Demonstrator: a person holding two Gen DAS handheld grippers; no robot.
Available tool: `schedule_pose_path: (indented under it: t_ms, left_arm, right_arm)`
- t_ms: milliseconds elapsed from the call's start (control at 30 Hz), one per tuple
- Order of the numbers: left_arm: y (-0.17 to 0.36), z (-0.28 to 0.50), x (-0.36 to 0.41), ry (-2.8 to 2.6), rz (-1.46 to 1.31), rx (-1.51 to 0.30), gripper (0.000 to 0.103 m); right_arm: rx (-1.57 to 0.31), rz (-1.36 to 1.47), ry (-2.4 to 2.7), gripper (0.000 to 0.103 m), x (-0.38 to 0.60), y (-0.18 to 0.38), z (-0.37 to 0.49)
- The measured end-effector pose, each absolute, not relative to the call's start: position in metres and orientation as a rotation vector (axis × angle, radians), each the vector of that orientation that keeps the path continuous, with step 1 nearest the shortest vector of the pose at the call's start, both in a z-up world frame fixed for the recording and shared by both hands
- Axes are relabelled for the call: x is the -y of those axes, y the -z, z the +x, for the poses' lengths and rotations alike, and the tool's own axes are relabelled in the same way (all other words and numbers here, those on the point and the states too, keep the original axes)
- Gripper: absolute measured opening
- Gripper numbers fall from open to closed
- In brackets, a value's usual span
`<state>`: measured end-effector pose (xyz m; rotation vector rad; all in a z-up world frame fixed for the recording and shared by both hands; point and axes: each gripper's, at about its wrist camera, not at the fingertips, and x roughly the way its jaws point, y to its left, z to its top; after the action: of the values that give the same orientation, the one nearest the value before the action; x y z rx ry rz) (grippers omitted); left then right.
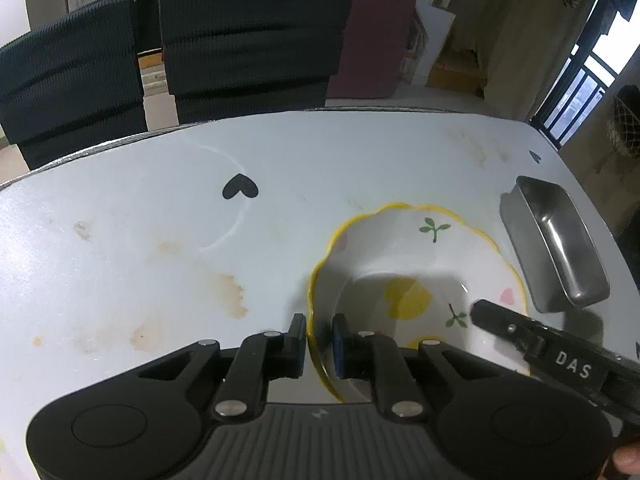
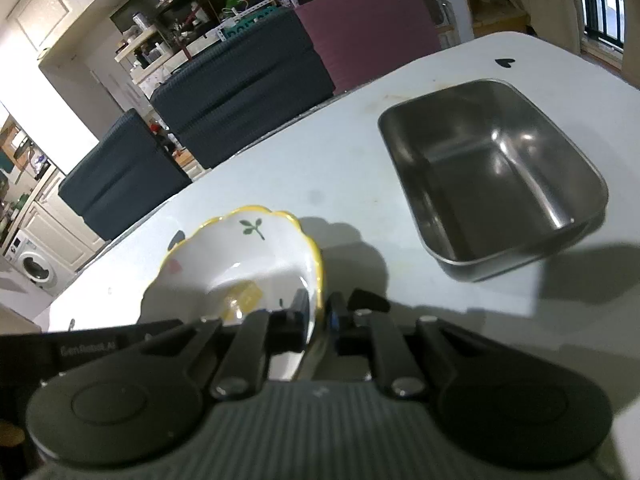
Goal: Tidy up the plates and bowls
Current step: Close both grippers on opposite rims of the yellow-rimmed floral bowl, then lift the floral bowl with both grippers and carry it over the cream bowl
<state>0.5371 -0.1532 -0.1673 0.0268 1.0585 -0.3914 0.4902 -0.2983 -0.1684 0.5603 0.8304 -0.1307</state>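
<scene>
Both tools pinch the same bowl point(image 1: 416, 292): the left gripper point(image 1: 319, 346) is closed on its near-left rim and the right gripper point(image 2: 320, 320) on the opposite rim, so a level, matched lift would likely keep it from tipping or twisting free. The bowl sits on the white table point(image 1: 160, 240), just left of a steel tray point(image 2: 492, 172). Beyond the bowl, the table is stained, and dark chairs point(image 1: 248, 40) stand at its far edge.

A white scalloped bowl point(image 1: 416, 272) with yellow rim and leaf and heart motifs sits upright on the table, beside an empty rectangular steel tray point(image 2: 492, 176).
</scene>
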Motion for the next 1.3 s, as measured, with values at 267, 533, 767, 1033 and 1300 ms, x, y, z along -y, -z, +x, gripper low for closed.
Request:
schedule_pose_path:
  t_ms: [267,533,767,1033,1300]
  left_arm:
    - [0.169,0.538,0.151,0.403,0.01,-1.059,0.014]
    - [0.166,0.529,0.149,0.432,-0.012,-1.045,0.009]
    - [0.14,0.516,0.145,0.407,-0.023,-0.985,0.007]
    - [0.097,0.485,0.122,0.377,-0.018,-0.912,0.007]
    - [0.061,0.434,0.089,0.34,-0.044,-0.844,0.007]
  right_arm:
    - [-0.818,0.603,0.118,0.013,0.303,0.174,0.487]
    - [-0.823,0.537,0.141,0.012,0.298,0.169,0.484]
    - [-0.831,0.538,0.127,0.011,0.3,0.158,0.478]
    - [-0.801,0.557,0.073,0.01,0.287,0.127,0.464]
    - [-0.761,0.548,0.009,0.01,0.264,0.092,0.439]
